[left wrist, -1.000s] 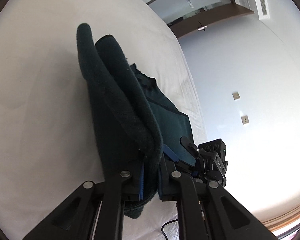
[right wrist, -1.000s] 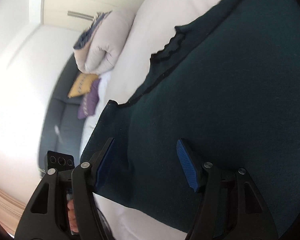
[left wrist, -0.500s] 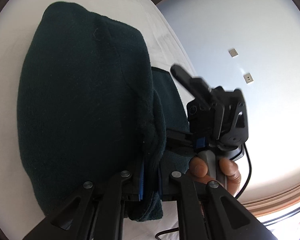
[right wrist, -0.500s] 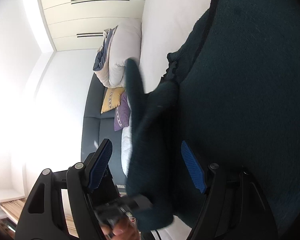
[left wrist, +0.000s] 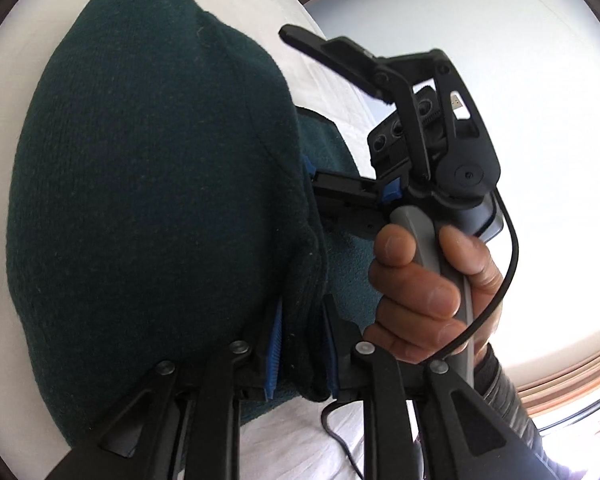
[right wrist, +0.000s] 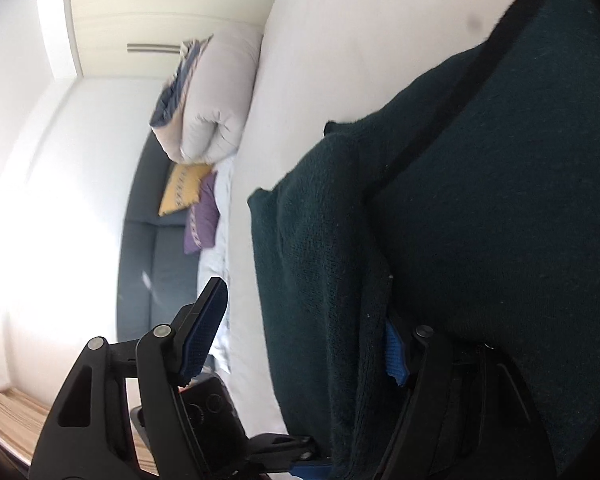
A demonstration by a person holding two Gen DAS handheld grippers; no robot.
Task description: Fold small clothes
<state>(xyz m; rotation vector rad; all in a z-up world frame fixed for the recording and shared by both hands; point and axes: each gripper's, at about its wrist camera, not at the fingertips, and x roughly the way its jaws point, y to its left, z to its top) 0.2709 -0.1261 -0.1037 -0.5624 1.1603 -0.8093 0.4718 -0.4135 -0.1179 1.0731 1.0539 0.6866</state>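
Note:
A dark green knit garment [left wrist: 148, 200] lies on the white bed [left wrist: 4, 320], one flap folded over the rest. My left gripper [left wrist: 300, 348] is shut on a thick fold of its edge between the blue pads. My right gripper [left wrist: 340, 188] shows in the left wrist view, held by a hand, right beside the garment. In the right wrist view my right gripper [right wrist: 300, 336] is open; the garment [right wrist: 480, 220] lies between its fingers, and the folded flap [right wrist: 320, 240] drapes over the right finger.
A folded duvet [right wrist: 216, 92] and yellow and purple cushions [right wrist: 192, 204] lie on a dark sofa [right wrist: 148, 264] beyond the bed. White wardrobe doors [right wrist: 172, 16] stand behind. A cable [left wrist: 504, 264] hangs from the right gripper's handle.
My left gripper has carried the garment's edge over onto the rest, toward the right gripper. The right gripper stayed open, and the flap now lies lower and flatter.

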